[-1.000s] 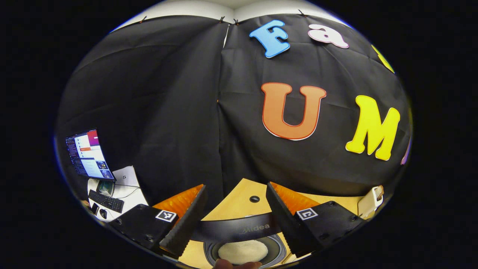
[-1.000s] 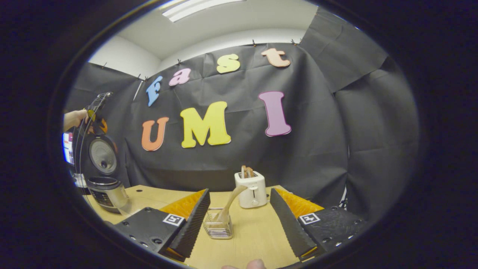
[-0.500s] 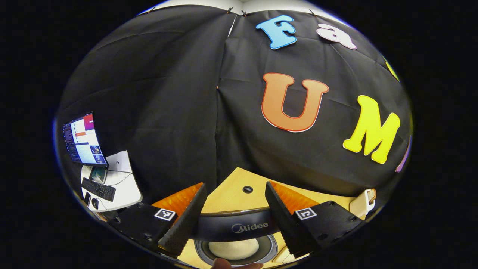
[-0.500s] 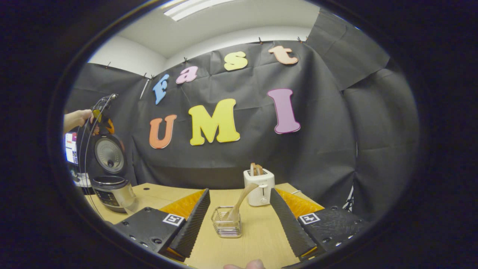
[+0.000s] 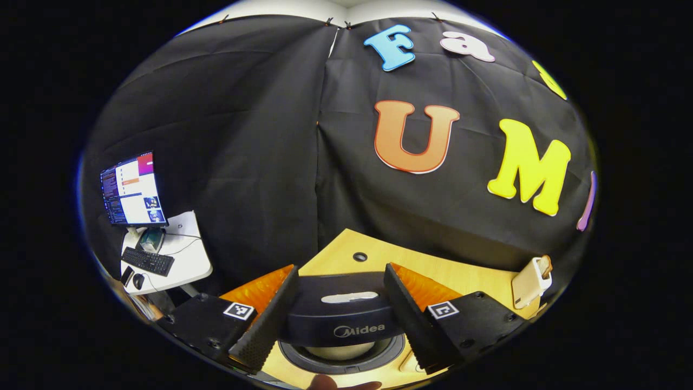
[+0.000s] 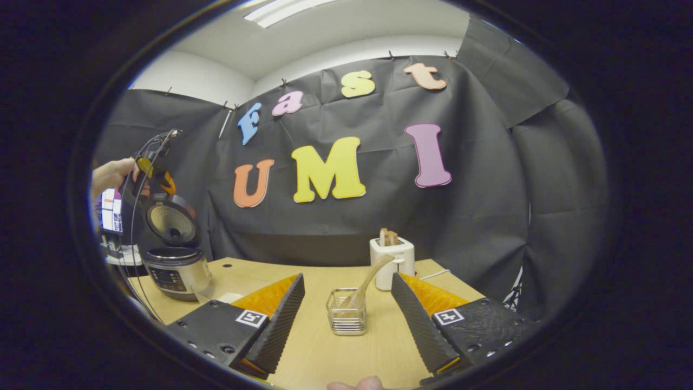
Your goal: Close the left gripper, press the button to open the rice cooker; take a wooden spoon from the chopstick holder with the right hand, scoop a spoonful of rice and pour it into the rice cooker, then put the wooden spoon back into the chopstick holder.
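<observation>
Since a second ago, the rice cooker's lid is filling more of the left gripper view, its top face and handle strip now showing between the fingers, while in the right gripper view the chopstick holder is drifting rightward until it sits squarely between that gripper's fingers.

On the wooden table, the rice cooker is standing at the far left with its lid raised, so the button press looks finished. The left gripper is hovering above the cooker, its jaws spread wide on either side of the lid's front edge and gripping nothing; below the lid the inner pot is showing something pale inside. A hand is holding that gripper up beside the raised lid.

The right gripper is also standing wide and empty, with the wire chopstick holder ahead of it on the table, well short of the fingertips. The wooden spoon is leaning in the holder, its handle tilting up to the right toward the white toaster behind.

The step in hand appears to be the reach for the spoon. The next move likely calls for advancing the right gripper until the slanted handle lies between the fingers above the holder's rim, then pinching it and drawing it up along its lean without dragging the light holder.
</observation>
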`<state>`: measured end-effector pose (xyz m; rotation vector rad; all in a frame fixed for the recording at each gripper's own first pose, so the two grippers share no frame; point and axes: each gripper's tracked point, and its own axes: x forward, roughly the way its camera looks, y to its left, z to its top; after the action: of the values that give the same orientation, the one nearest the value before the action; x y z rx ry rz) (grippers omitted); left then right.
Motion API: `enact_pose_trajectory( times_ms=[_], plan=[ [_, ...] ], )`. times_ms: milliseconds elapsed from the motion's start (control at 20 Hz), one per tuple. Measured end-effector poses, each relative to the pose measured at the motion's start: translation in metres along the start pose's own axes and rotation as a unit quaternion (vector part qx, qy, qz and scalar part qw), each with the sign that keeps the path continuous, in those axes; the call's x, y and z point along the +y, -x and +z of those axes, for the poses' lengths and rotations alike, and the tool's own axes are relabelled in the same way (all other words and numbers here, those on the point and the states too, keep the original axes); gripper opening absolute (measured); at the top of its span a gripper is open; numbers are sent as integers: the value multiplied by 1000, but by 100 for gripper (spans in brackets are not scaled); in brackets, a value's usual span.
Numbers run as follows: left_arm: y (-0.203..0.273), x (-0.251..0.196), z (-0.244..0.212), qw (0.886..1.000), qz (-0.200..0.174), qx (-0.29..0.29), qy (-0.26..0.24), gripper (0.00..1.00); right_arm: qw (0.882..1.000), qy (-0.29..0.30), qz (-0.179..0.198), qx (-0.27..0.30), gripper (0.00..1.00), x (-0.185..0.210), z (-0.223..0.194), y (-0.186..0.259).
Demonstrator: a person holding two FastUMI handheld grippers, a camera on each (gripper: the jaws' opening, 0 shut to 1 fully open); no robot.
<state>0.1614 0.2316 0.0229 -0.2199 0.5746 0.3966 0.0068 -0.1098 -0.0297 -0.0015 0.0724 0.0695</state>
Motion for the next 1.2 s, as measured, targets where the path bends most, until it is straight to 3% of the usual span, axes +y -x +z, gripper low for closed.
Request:
enact_pose_trajectory(
  times_ms=[100,150,250,300,350,500,600,800,850,900,950,1200],
  plan=[
    [8,-3,-17,1000,-4,-9,-2,100,1000,-2,2,0,100,2,-2,5],
    [10,-4,-25,1000,-3,-17,-8,100,1000,-2,3,0,95,3,-3,7],
    [13,-8,-48,1000,-5,-19,-15,99,1000,-3,3,-1,95,3,-5,10],
    [14,-10,-60,1000,-6,-18,-14,87,1000,-6,3,0,91,4,-7,11],
    [15,-11,-69,1000,-7,-22,-17,96,1000,-9,5,1,95,6,-9,12],
    [15,-12,-90,999,0,-43,-25,97,1000,-10,6,6,91,10,-15,12],
    [15,-11,-99,998,4,-62,-29,97,1000,-9,7,12,100,13,-19,13],
    [14,-11,-120,996,8,-78,-35,97,1000,11,4,16,91,14,-27,14],
    [12,-11,-127,996,10,-77,-36,97,1000,13,4,18,95,15,-28,12],
    [11,-11,-133,996,12,-74,-38,97,1000,12,5,19,91,19,-29,13],
    [10,-12,-137,996,13,-75,-39,97,1000,12,9,22,95,22,-30,14],
    [10,-15,-146,992,9,-112,-61,98,999,16,26,24,96,41,-34,8]
  ],
)
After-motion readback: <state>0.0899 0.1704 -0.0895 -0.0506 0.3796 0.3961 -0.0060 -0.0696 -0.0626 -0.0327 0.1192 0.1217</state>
